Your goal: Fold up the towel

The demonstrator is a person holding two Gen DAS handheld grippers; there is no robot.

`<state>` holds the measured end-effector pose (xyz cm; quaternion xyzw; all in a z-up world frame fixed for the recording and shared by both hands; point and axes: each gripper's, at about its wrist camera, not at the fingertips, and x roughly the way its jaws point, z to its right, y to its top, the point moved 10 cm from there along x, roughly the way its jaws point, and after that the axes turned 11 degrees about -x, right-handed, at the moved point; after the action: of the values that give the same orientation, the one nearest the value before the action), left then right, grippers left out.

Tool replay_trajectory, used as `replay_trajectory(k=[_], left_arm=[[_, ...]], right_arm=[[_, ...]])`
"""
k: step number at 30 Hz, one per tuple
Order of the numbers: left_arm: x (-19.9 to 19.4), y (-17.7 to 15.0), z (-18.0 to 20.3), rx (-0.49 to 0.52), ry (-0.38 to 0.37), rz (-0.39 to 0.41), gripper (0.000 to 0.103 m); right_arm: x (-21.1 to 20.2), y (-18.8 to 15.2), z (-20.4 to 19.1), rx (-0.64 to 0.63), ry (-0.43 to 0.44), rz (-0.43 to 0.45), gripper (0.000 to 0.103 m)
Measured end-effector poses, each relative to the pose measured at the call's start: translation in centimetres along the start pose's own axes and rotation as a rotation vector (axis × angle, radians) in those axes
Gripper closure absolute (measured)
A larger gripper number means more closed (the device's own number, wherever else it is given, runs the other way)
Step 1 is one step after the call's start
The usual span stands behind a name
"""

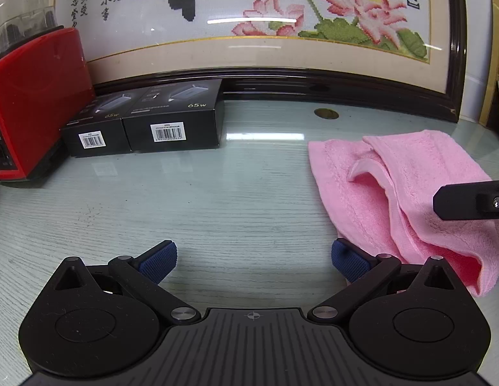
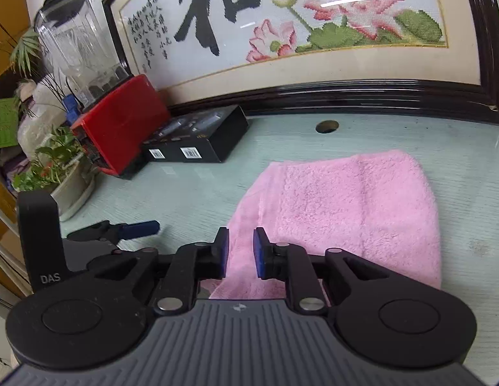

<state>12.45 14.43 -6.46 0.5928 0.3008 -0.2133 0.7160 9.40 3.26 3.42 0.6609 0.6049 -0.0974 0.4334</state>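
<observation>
— Where's the soft pink terry towel (image 2: 352, 212) lying?

— On the pale green wood-grain table (image 1: 217, 199), already doubled over loosely, one layer flopped across the other. From the left view it spreads from about one o'clock down to three o'clock, its long axis running from the far edge back toward the near right.

— Which tool is closer to it?

— The right black two-finger gripper (image 2: 241, 252), I'd say. It hangs right over the towel's near-left edge, the cloth stretching away toward twelve and one o'clock. Its jaws stand narrow, with pink visible in the gap, but nothing pinched as far as I can tell.

— And the other?

— The left black two-finger gripper (image 1: 253, 262) is spread wide over bare table; the towel's near corner sits just beside its right blue pad (image 1: 352, 262), at three o'clock.

— So the next fold?

— Probably turns on that near edge, carried toward twelve.
</observation>
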Motion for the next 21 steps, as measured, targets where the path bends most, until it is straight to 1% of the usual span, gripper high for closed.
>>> replay_trajectory(k=[2, 5, 6, 7, 8, 9, 11, 12, 13, 14, 16, 19, 20, 21], left_arm=[[0.0, 0.0, 0.0, 0.0, -0.002, -0.001, 0.0], [0.0, 0.0, 0.0, -0.001, -0.004, -0.002, 0.0], [0.0, 0.0, 0.0, -0.001, -0.004, -0.002, 0.0], [0.0, 0.0, 0.0, -0.001, -0.003, -0.002, 0.0], [0.0, 0.0, 0.0, -0.001, -0.003, -0.003, 0.0], [0.0, 0.0, 0.0, -0.001, -0.003, -0.003, 0.0], [0.0, 0.0, 0.0, -0.001, -0.003, -0.003, 0.0], [-0.1, 0.0, 0.0, -0.002, -0.003, -0.003, 0.0], [-0.1, 0.0, 0.0, -0.002, -0.003, -0.002, 0.0], [-0.1, 0.0, 0.0, -0.002, -0.003, -0.002, 0.0], [-0.1, 0.0, 0.0, -0.001, -0.004, -0.002, 0.0], [-0.1, 0.0, -0.1, -0.001, -0.006, -0.003, 0.0], [-0.1, 0.0, -0.1, -0.001, -0.006, -0.003, 0.0], [-0.1, 0.0, -0.1, -0.001, -0.006, -0.003, 0.0]], right_arm=[[0.7, -0.4, -0.4, -0.044, -0.041, -0.023, 0.053], [1.4, -1.0, -0.8, -0.109, -0.099, -0.058, 0.054], [1.5, -1.2, -0.8, -0.13, -0.129, -0.066, 0.055], [1.6, -1.4, -0.8, -0.152, -0.161, -0.072, 0.062], [1.6, -1.6, -0.6, -0.16, -0.178, -0.074, 0.067], [1.5, -1.7, -0.5, -0.164, -0.19, -0.075, 0.07], [1.3, -1.9, -0.1, -0.168, -0.211, -0.073, 0.084], [1.2, -1.9, 0.2, -0.162, -0.217, -0.068, 0.087], [1.1, -1.9, 0.4, -0.153, -0.212, -0.062, 0.088], [1.0, -1.9, 0.6, -0.134, -0.195, -0.056, 0.091], [0.7, -1.7, 0.9, -0.101, -0.162, -0.041, 0.093], [0.4, -1.4, 1.1, -0.065, -0.12, -0.023, 0.092], [0.3, -1.2, 0.9, -0.06, -0.096, -0.019, 0.091], [0.4, -1.1, 0.7, -0.069, -0.1, -0.019, 0.089]])
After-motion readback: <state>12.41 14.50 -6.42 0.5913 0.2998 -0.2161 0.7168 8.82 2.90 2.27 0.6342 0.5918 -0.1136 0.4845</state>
